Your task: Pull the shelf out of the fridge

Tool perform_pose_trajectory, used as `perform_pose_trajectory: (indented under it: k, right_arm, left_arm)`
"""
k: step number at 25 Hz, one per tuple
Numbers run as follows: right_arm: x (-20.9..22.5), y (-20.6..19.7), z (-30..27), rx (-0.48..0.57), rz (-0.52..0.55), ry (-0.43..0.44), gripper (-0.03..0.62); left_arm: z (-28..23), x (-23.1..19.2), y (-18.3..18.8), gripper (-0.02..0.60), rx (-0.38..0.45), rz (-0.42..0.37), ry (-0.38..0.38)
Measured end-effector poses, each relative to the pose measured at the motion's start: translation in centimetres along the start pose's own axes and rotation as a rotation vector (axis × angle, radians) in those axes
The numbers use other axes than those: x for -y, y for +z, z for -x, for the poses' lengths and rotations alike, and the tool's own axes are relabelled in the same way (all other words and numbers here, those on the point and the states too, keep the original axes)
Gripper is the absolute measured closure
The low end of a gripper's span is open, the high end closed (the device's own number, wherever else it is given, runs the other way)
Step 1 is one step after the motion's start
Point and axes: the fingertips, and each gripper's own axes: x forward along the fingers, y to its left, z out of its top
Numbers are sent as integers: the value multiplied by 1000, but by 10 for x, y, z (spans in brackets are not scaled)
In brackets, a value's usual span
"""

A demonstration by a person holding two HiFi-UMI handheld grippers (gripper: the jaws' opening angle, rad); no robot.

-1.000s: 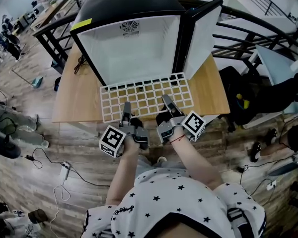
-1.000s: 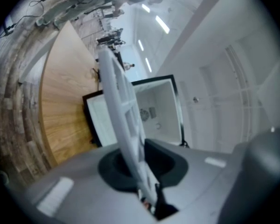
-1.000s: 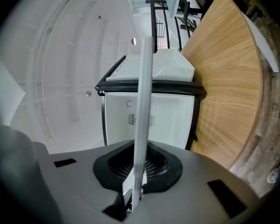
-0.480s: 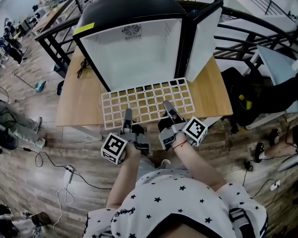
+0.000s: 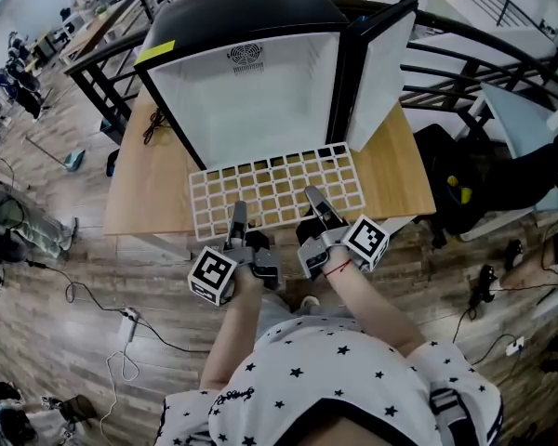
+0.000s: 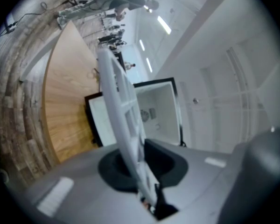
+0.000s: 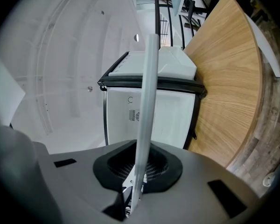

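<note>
Wooden desk [image 5: 139, 198], black fridge [image 5: 251, 72] standing on it with door [image 5: 379, 68] swung open, white grid shelf [image 5: 279, 182] out in front of the fridge over the desk, left gripper [image 5: 236, 214] and right gripper [image 5: 314, 198], both 2 clamped on the shelf's near edge.

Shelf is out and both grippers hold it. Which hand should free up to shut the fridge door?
Right, probably: the open door stands at the fridge's right side, nearer the right gripper, while the left gripper, also clamped on the shelf, could keep it.
</note>
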Motion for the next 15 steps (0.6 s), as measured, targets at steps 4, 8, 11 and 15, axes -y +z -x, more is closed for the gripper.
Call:
perform_pose_trajectory:
  k: [4,8,11,15]
  right_arm:
    - [1,0,1,1,-6,-5,554]
    - [1,1,1,1,1,-8,554]
    - [1,1,0,-1,-2,0,554]
    - [1,0,2,-2,-2,3,554]
  left_arm:
    - [0,-1,-1,540,2,-2,0]
    - [0,0,-1,540,4,4,0]
    - [0,1,0,541,7,1,-5]
    - [1,-1,-1,541,9,-3,-6]
